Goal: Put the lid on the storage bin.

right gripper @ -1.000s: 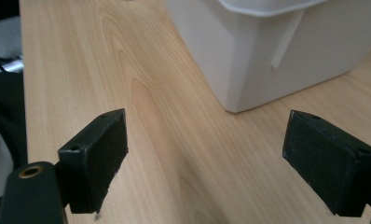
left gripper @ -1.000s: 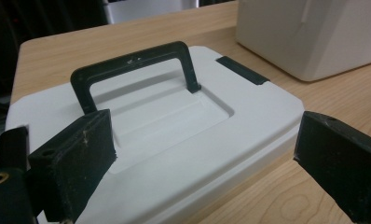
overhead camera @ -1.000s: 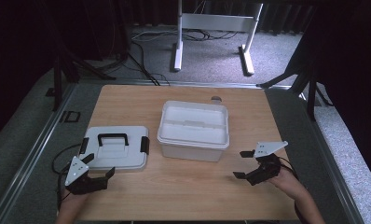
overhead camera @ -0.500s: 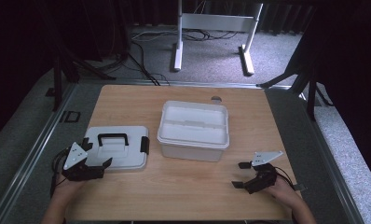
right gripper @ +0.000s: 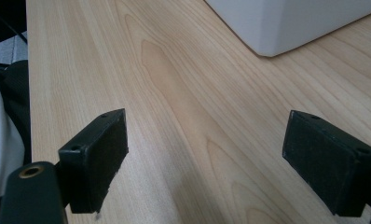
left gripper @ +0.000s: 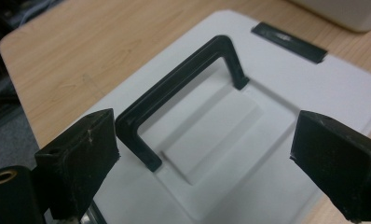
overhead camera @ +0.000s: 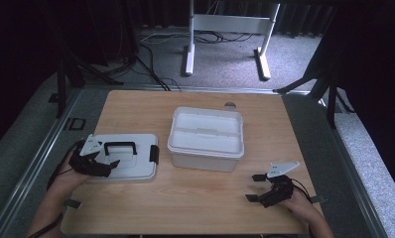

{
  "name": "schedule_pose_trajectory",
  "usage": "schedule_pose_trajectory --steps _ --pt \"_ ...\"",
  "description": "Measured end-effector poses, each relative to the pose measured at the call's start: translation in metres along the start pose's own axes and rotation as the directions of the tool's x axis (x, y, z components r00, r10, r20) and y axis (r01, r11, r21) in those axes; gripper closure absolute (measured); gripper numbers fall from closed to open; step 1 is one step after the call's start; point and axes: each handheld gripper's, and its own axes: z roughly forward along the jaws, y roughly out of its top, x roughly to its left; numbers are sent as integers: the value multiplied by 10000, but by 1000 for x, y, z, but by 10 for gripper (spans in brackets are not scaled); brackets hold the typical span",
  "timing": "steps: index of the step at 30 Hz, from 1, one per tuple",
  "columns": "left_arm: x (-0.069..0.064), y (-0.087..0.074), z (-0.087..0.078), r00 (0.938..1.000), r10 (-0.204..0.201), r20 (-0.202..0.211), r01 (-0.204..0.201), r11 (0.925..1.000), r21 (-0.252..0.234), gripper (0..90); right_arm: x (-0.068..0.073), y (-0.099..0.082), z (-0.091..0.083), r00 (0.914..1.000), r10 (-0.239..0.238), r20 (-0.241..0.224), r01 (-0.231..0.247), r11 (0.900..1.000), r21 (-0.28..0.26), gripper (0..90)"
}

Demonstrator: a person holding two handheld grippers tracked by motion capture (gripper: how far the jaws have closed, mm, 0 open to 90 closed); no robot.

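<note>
While both claws gape empty, the left claw (left gripper: 207, 154) hovers over the lid (left gripper: 286, 93).
Its black handle (left gripper: 174, 88) runs lengthwise just ahead, between the jaws; right claw (overhead camera: 257, 188) sits well apart.

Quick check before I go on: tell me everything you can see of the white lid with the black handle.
The lid lies flat on the wooden table, left of the open white box and apart from it. It looks like white plastic, rectangular with rounded corners, with a recessed centre. A black handle stands upright over the recess, and black latches sit at its ends. The left claw hangs open just over it, jaws either side of the handle's near end, gripping nothing.
</note>
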Motion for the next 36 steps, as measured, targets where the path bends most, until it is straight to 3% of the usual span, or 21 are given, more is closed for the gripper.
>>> schedule_pose_trajectory --steps 5,9,10,12,17,23,26,27,28,31,34,36 --pt "12 12 10 9994 358 8 -358 9969 707 70 1 0 1 10000 -31 -60 32 10000 76 135" --pt "23 22 18 9973 711 187 -731 9865 1467 75 1 0 1 10000 2 -90 -1 9999 135 135" --pt "23 22 18 9973 711 187 -731 9865 1467 99 1 0 1 10000 2 -90 -1 9999 135 135" --pt "30 31 25 9942 1000 404 -1064 9700 2188 131 0 0 2 9999 -5 -119 7 9998 186 136" --pt "35 41 35 9841 1523 914 -1726 9416 2891 156 1 0 2 9999 -7 -148 10 9998 222 136" --pt "38 47 44 9746 1856 1253 -2166 9232 3174 266 0 0 2 9998 22 -206 -16 9996 290 136" --pt "38 51 47 9747 1734 1411 -2102 9254 3153 348 0 1 3 9998 7 -219 1 9994 359 136" --pt "36 52 48 9709 1865 1504 -2264 9196 3212 394 0 1 3 9997 -17 -229 25 9993 381 136" --pt "35 52 49 9685 1835 1682 -2298 9188 3209 459 0 1 3 9997 -35 -248 45 9992 397 136" --pt "31 53 49 9558 2122 2034 -2701 9071 3228 495 0 1 3 9996 -39 -266 50 9992 396 136" --pt "30 53 45 9491 2402 2037 -2940 9078 2991 603 0 0 3 9996 -32 -274 41 9994 354 136" --pt "27 51 44 9395 2802 1969 -3287 8991 2891 637 0 -1 3 9997 -63 -252 75 9990 450 136"
